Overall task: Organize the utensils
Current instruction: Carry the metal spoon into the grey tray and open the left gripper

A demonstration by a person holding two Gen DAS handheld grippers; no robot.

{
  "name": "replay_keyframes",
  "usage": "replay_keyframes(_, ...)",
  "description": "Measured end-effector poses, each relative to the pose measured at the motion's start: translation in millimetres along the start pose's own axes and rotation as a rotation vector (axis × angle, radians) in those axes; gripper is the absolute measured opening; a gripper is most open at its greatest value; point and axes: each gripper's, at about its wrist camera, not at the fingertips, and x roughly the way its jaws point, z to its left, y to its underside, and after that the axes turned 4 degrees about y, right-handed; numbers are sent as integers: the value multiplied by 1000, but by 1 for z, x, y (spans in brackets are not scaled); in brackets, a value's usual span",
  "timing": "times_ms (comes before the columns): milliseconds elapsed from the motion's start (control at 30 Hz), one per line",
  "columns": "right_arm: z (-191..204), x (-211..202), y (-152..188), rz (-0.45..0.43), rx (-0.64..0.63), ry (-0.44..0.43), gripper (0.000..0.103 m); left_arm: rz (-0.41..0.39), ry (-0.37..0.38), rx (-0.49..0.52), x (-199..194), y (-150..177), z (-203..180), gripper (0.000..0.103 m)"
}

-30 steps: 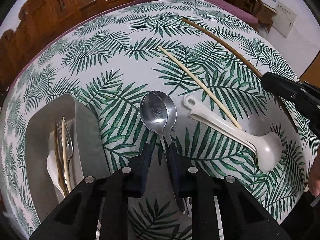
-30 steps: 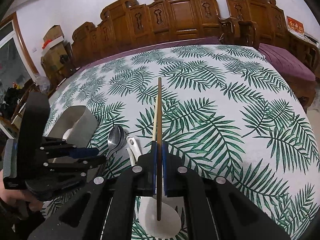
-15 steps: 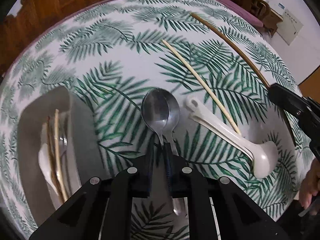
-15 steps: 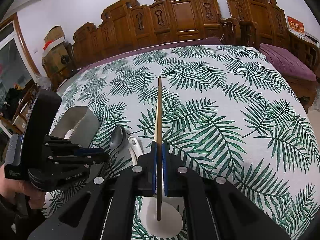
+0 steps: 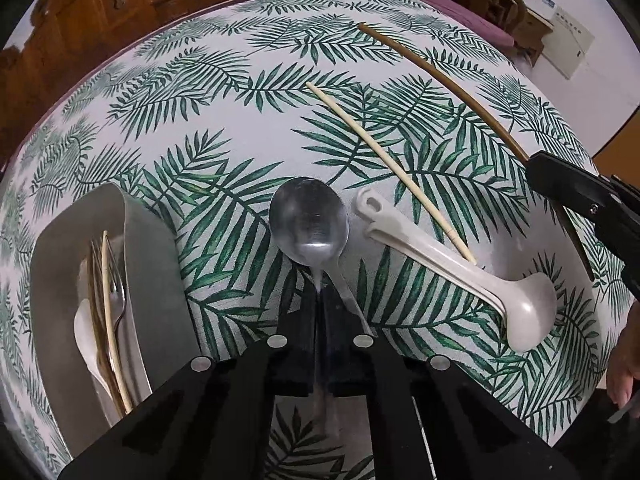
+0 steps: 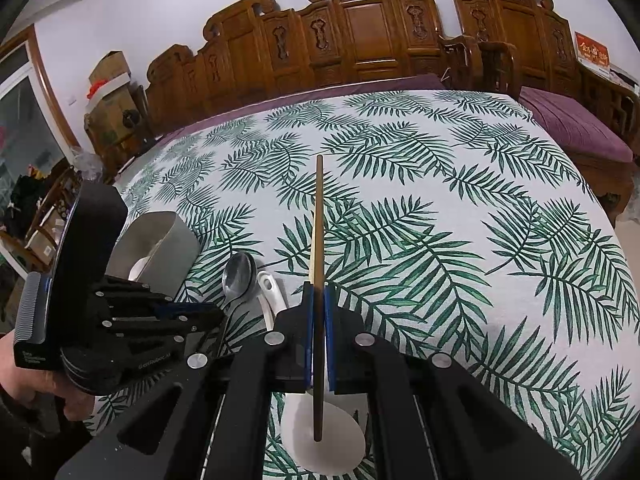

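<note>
My left gripper [image 5: 320, 294] has its jaws closing on the thin handle of a metal spoon [image 5: 308, 220], the pads pressing it from both sides; a second metal spoon lies right under it. The right gripper [image 6: 318, 294] is shut on a long brown chopstick [image 6: 319, 220], held above the table and pointing away. In the left wrist view that brown chopstick [image 5: 440, 76] runs to the right gripper [image 5: 580, 196] at the right edge. Two stacked white plastic spoons [image 5: 460, 272] and a cream chopstick [image 5: 384, 156] lie right of the metal spoon.
A grey container [image 5: 156, 280] stands at the left, holding a fork, chopsticks and a white spoon. A leaf-print cloth [image 6: 480, 200] covers the table. Carved wooden chairs [image 6: 360, 40] line the far side. A hand [image 6: 24, 376] holds the left gripper [image 6: 120, 320].
The left gripper's jaws have closed from slightly apart onto the metal spoon's handle. The right gripper and its brown chopstick have stayed still.
</note>
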Motion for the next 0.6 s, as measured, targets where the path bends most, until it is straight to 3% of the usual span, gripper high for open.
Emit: replay_keyframes(600,15,2,0,-5,-35,-2,6,-136,15,13,-55,13,3,2)
